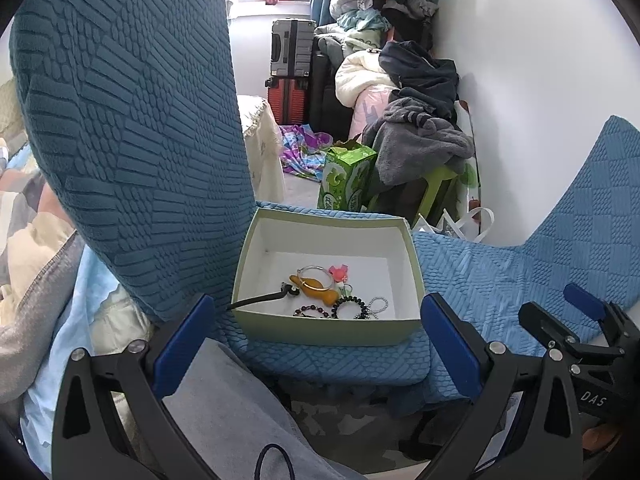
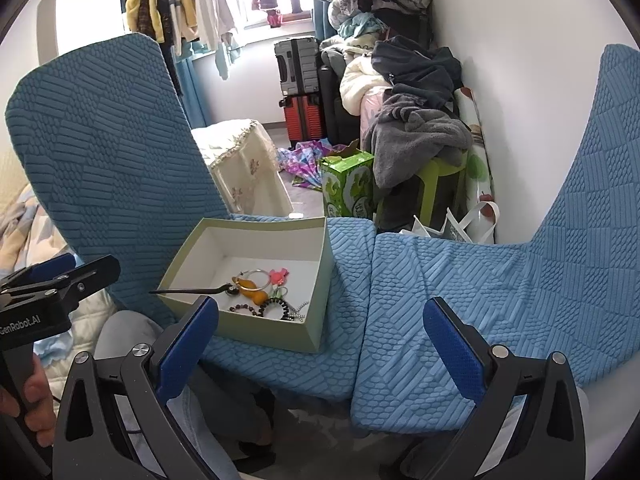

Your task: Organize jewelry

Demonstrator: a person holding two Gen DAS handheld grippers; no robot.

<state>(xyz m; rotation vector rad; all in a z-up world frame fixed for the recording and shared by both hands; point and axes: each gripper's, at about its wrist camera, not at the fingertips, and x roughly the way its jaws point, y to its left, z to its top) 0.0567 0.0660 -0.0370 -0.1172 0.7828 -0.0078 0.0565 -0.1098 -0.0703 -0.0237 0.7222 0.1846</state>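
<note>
A pale green open box stands on a blue chair seat. Inside lie a silver hoop, an amber piece, a pink flower, black bead bracelets and a pearl loop. A dark stick leans over the box's left wall. My left gripper is open just in front of the box, holding nothing. My right gripper is open too, nearer the box's right corner, over the gap between two seats.
A tall blue chair back rises just left of the box. A second blue-covered seat lies to the right. Beyond are a green carton, piled clothes, suitcases and a white bag. Grey-trousered legs are below.
</note>
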